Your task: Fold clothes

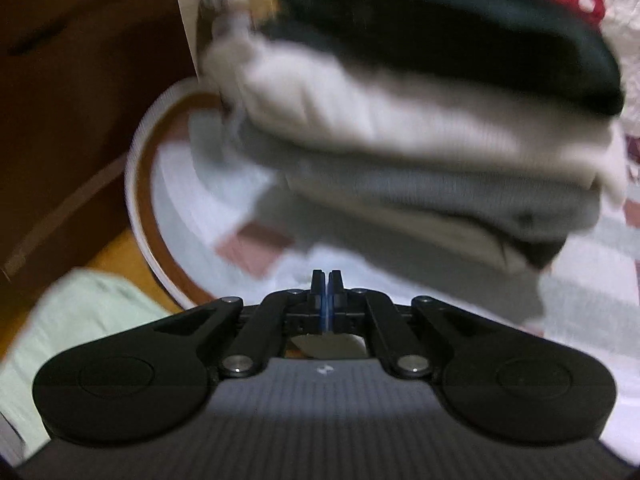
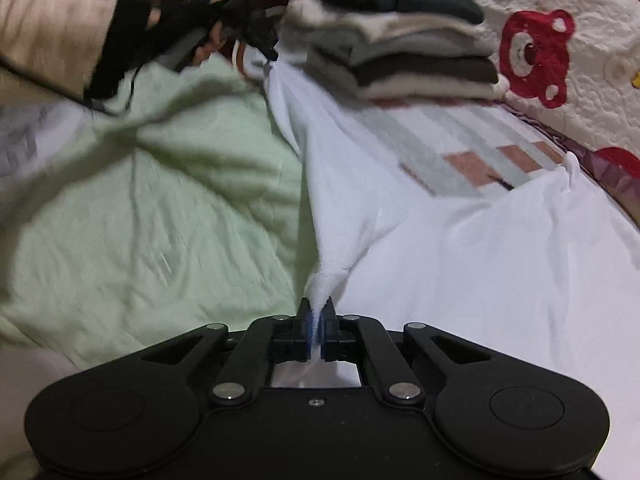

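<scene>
A white garment [image 2: 460,248] lies spread on the bed, stretched between both grippers. My right gripper [image 2: 318,310] is shut on its near corner. My left gripper [image 2: 266,54], held in a black-gloved hand at the far left, pinches the garment's far corner beside the stack. In the left wrist view my left gripper [image 1: 327,280] has its jaws pressed together with a bit of white cloth behind them, and the white garment [image 1: 192,200] lies below. A stack of folded clothes [image 2: 400,48], dark on top, stands at the back; it also shows in the left wrist view [image 1: 420,120], blurred.
A pale green blanket [image 2: 152,200] covers the bed's left half. A quilt with red bears [image 2: 536,56] lies at the right. A striped sheet [image 2: 452,140] shows under the garment. A white round rim [image 1: 138,184] and brown wooden furniture [image 1: 72,100] are at the left.
</scene>
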`<state>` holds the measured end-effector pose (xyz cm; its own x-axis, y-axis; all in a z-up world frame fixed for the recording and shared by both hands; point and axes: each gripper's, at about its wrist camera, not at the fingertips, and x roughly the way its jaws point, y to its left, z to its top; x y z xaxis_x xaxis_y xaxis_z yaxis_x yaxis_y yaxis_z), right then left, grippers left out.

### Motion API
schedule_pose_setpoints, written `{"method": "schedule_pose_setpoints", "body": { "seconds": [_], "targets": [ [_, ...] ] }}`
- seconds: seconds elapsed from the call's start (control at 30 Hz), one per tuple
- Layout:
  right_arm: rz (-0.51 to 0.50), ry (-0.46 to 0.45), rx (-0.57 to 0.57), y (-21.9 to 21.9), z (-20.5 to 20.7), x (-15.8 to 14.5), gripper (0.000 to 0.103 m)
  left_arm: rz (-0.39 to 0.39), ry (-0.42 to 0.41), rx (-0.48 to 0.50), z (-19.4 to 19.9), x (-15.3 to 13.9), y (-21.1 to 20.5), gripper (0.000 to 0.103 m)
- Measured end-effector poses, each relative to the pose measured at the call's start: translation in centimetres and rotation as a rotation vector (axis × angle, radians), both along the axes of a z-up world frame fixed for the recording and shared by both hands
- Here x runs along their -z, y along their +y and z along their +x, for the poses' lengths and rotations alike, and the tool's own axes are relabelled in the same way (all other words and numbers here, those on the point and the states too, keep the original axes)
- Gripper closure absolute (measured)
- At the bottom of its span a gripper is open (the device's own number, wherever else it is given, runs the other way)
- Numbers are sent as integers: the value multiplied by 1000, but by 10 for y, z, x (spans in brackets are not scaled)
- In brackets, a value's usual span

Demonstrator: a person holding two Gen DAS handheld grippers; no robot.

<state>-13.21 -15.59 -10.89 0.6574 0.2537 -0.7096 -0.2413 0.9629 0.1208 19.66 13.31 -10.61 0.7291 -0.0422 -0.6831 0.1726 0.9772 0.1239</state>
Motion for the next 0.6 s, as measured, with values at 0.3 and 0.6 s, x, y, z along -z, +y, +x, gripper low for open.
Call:
{"method": "schedule_pose_setpoints", "body": {
  "seconds": [0.3, 0.6],
  "targets": [
    [242, 31, 79, -33, 7, -8, 98, -98, 41, -41, 3, -18, 28, 102],
    [391, 91, 316, -83, 18, 8, 98, -457, 293, -36, -32, 25, 30, 61]
  ]
}}
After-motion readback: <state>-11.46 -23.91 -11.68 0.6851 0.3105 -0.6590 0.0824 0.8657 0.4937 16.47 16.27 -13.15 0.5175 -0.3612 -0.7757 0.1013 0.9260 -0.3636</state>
